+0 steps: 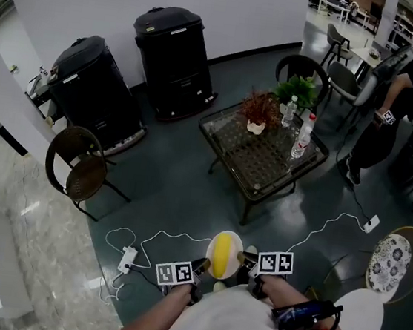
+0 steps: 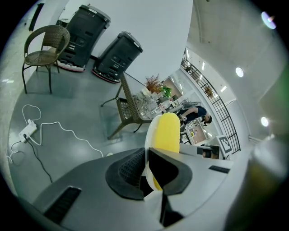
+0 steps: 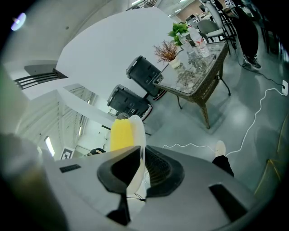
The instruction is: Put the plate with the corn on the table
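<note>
Low in the head view, close before the person's body, the plate [image 1: 224, 254] hung in the air above the dark floor [image 1: 180, 195], held from both sides; the yellow corn [image 1: 220, 256] lay along its middle. At the plate's left rim the left gripper [image 1: 200, 266] had its jaws pressed onto the edge, and its own view showed the thin white rim caught between the two dark pads with the corn rising just beyond them; at the opposite rim the right gripper [image 1: 244, 259] pinched the plate in the same way, the rim standing edge-on between its jaws in its own view. Farther ahead, well apart from the plate, stood the table [image 1: 259, 163], glass-topped on a wicker frame; on it were a reddish plant [image 1: 258, 111] in a white pot, a green plant [image 1: 299, 90] and two clear bottles [image 1: 301, 141]. Behind the table two black bins [image 1: 96, 91] stood against the white wall; a wicker chair [image 1: 79, 169] was to the left, and a white cable [image 1: 172, 234] trailed over the floor near the grippers. At the upper right, another person [image 1: 398, 94] was bent forward.
</note>
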The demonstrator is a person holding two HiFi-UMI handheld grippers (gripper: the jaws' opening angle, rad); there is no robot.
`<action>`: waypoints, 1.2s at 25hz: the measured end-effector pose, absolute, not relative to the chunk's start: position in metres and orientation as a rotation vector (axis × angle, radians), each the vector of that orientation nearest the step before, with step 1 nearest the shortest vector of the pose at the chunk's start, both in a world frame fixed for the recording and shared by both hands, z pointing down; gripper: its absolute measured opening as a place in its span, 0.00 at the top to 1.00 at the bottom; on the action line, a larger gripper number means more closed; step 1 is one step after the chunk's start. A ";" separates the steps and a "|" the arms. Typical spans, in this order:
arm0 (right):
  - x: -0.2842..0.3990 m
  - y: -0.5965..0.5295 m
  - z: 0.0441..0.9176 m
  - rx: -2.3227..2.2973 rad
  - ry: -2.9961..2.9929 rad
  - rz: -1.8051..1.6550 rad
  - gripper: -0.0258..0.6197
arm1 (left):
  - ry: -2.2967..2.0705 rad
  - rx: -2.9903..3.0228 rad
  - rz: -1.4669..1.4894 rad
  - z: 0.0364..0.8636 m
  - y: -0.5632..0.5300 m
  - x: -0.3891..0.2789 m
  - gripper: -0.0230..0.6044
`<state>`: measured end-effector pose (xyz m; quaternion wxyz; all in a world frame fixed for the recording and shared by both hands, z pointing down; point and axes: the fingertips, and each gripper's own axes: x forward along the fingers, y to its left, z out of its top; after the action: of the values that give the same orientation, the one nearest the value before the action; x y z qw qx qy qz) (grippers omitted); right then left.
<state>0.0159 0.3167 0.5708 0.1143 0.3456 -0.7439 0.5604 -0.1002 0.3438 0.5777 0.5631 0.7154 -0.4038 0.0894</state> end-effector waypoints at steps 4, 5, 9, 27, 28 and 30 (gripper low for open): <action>0.019 0.318 0.570 1.022 -2.186 1.644 0.90 | -0.946 1.690 0.214 0.577 0.344 -0.098 0.91; 0.019 0.318 0.570 1.025 -2.186 1.643 0.90 | -0.944 1.693 0.215 0.577 0.344 -0.097 0.91; 0.021 0.317 0.570 1.031 -2.184 1.646 0.90 | -0.941 1.696 0.219 0.577 0.343 -0.096 0.91; 0.020 0.319 0.566 1.010 -2.199 1.639 0.90 | -0.961 1.694 0.201 0.573 0.346 -0.096 0.91; 0.021 0.319 0.566 1.009 -2.198 1.639 0.90 | -0.961 1.692 0.200 0.572 0.345 -0.095 0.91; 0.022 0.319 0.565 1.007 -2.197 1.639 0.90 | -0.959 1.691 0.200 0.572 0.346 -0.094 0.91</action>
<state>0.0220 0.3187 0.5646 0.1105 0.3429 -0.7476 0.5579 -0.0939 0.3457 0.5716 0.5594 0.7171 -0.4069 0.0849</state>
